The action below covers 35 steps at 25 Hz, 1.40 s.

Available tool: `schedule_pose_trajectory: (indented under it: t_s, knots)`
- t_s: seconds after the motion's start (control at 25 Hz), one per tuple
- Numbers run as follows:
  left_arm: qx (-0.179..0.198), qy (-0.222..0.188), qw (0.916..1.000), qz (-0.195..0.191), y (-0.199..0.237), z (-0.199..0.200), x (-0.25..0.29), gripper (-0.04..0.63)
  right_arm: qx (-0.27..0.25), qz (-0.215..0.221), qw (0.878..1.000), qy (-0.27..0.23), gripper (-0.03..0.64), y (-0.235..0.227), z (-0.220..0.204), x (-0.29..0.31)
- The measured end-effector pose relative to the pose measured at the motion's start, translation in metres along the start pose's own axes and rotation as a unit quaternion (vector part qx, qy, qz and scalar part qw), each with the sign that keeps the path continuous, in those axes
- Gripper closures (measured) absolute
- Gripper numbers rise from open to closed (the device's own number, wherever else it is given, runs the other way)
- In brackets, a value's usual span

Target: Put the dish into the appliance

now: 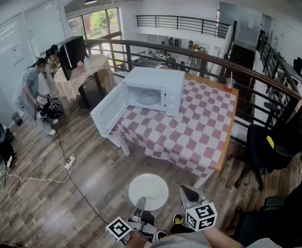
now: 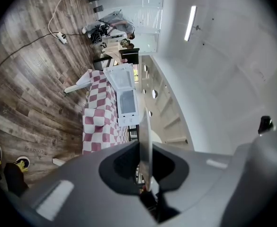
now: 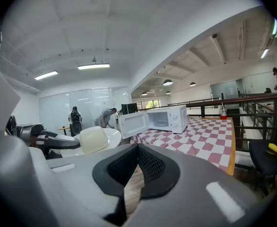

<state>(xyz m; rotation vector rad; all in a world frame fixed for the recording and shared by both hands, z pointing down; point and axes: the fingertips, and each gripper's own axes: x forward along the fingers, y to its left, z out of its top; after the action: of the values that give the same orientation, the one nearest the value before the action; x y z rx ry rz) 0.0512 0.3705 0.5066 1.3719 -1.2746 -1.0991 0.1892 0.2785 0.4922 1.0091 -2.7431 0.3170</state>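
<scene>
A white round dish point(image 1: 148, 191) with a pale lump of food on it hangs over the wooden floor, short of the table. My left gripper point(image 1: 139, 208) is shut on its near rim; the left gripper view has the dish point(image 2: 145, 141) edge-on between the jaws. The white microwave point(image 1: 153, 92) stands on the checkered table point(image 1: 192, 138), its door point(image 1: 108, 110) swung open to the left and its chamber empty. My right gripper point(image 1: 189, 193) is beside the dish on the right, shut and holding nothing. In the right gripper view the dish point(image 3: 98, 138) lies left of the microwave point(image 3: 169, 118).
A cup with a red drink point(image 1: 229, 83) stands at the table's far right corner. A railing point(image 1: 202, 61) runs behind the table. A black office chair point(image 1: 264, 154) is on the right. A power strip and cables point(image 1: 69, 163) lie on the floor at left, beyond them two people point(image 1: 34, 94).
</scene>
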Motion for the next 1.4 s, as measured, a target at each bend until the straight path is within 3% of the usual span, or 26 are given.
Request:
schedule_pose_trajectory:
  t_s: [0.52, 1.4]
  knots:
    - [0.012, 0.003, 0.9999, 0.006, 0.014, 0.016, 0.026, 0.566, -0.005, -0.001, 1.0, -0.002, 0.62, -0.011, -0.002, 0.036]
    - [-0.001, 0.009, 1.0, 0.004, 0.024, 0.077, 0.152, 0.566, -0.034, 0.012, 0.999, 0.019, 0.62, -0.062, 0.032, 0.159]
